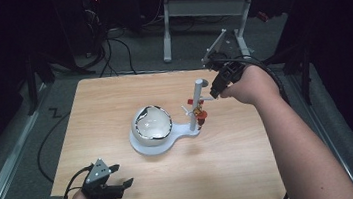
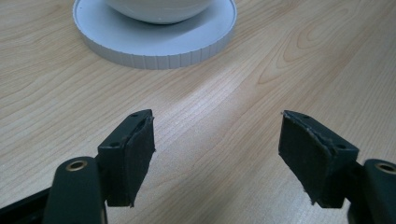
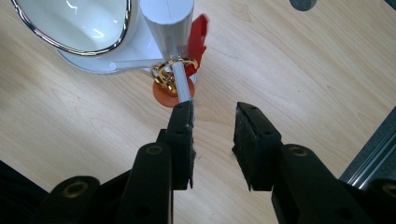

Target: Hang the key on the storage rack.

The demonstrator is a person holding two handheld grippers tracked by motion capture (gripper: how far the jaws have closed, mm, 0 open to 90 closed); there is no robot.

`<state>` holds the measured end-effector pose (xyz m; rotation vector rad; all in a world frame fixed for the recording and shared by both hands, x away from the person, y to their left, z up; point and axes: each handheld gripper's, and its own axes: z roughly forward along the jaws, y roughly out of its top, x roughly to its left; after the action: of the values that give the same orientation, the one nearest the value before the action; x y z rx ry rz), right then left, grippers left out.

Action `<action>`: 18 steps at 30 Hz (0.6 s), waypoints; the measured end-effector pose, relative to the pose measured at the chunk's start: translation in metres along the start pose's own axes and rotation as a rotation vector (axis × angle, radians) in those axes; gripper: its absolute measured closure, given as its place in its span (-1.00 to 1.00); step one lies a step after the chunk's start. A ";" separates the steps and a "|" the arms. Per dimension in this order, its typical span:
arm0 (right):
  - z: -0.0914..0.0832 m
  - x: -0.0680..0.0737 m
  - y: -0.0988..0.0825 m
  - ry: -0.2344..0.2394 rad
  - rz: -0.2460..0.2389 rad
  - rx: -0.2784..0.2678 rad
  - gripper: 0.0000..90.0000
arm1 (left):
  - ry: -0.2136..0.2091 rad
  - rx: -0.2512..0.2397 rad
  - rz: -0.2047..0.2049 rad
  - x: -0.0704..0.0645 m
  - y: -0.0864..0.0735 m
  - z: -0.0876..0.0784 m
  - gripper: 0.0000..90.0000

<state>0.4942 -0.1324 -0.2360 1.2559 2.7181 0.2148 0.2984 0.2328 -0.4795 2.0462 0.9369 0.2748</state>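
A white stand point(image 1: 142, 146) in mid-table carries a chrome-rimmed white bowl point(image 1: 153, 122) and an upright post point(image 1: 197, 102) with thin pegs. A gold ring point(image 3: 166, 74) with a red and orange charm point(image 3: 198, 32) hangs on one peg point(image 3: 182, 84). My right gripper point(image 1: 216, 91) is just right of the post, open, with nothing between its jaws point(image 3: 212, 121); its left jaw is at the peg's tip. My left gripper point(image 1: 118, 179) rests near the table's front left corner, open and empty point(image 2: 217, 135), facing the stand's round base point(image 2: 154, 51).
The wooden table point(image 1: 233, 173) has bare surface in front of and to the right of the stand. Behind it stands another table's white leg point(image 1: 166, 30), with cables point(image 1: 108, 52) on the floor. A metal rail point(image 3: 373, 163) runs beside the table's right edge.
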 end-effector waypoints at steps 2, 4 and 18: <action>0.000 0.000 0.000 -0.002 -0.001 0.000 0.49 | -0.001 0.000 -0.001 0.000 0.000 0.000 -0.39; 0.000 0.000 0.000 0.000 0.001 -0.001 0.50 | -0.001 0.001 0.000 0.000 0.000 0.000 -0.39; 0.004 -0.001 -0.019 -0.012 0.031 -0.027 0.26 | -0.005 0.008 0.001 -0.003 -0.001 0.001 -0.39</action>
<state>0.4812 -0.1446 -0.2434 1.2882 2.6783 0.2455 0.2970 0.2305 -0.4807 2.0541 0.9349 0.2671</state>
